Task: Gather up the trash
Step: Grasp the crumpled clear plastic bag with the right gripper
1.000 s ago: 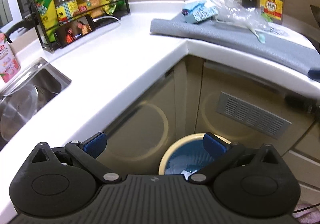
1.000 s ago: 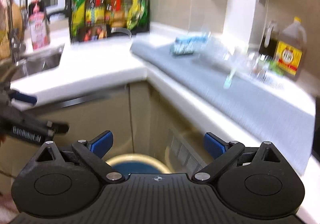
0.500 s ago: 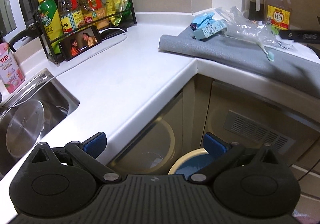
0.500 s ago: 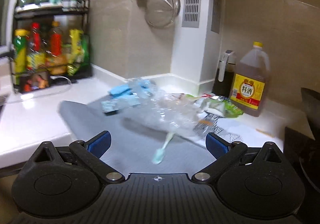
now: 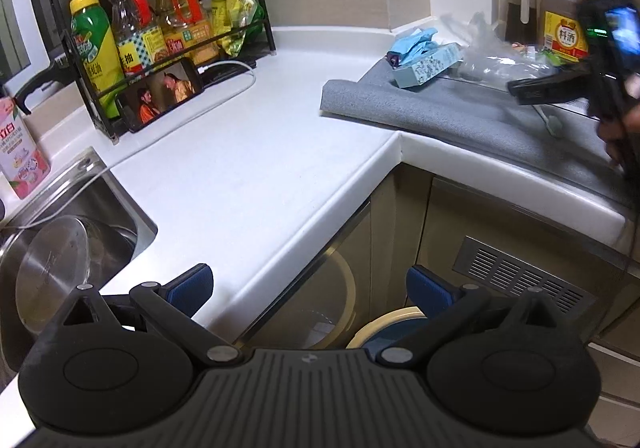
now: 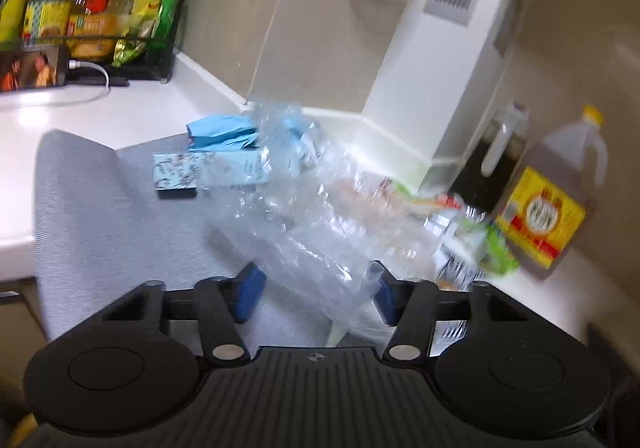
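On a grey mat (image 6: 120, 216) spread over the corner of a white kitchen counter (image 5: 248, 168), the right gripper (image 6: 316, 290) has just been closing its jaws around a crumpled clear plastic bag (image 6: 320, 216), whose near end lies between the blue pads. Whether those pads already press on the film cannot be told through the blur. The bag sprawls from just in front of the gripper back toward a pale blue carton (image 6: 208, 172) and a crushed blue wrapper (image 6: 222, 134), with more wrappers, green and printed, heaped at its far end beside a jug of cooking wine (image 6: 556, 200).

Thin film of this kind looks nearly weightless, soft and slick — it should collapse flat under the pads and could slide free if only one loose layer is caught. The bunched, wrinkled folds nearest the gripper look like the surest place to take hold. Its trailing end may drag the carton or the wrappers along.

Off to the side, the left gripper (image 5: 308, 288) hangs open and empty above a round, cream-rimmed bin (image 5: 384, 328) on the floor below the counter's edge — probably where the trash will go.
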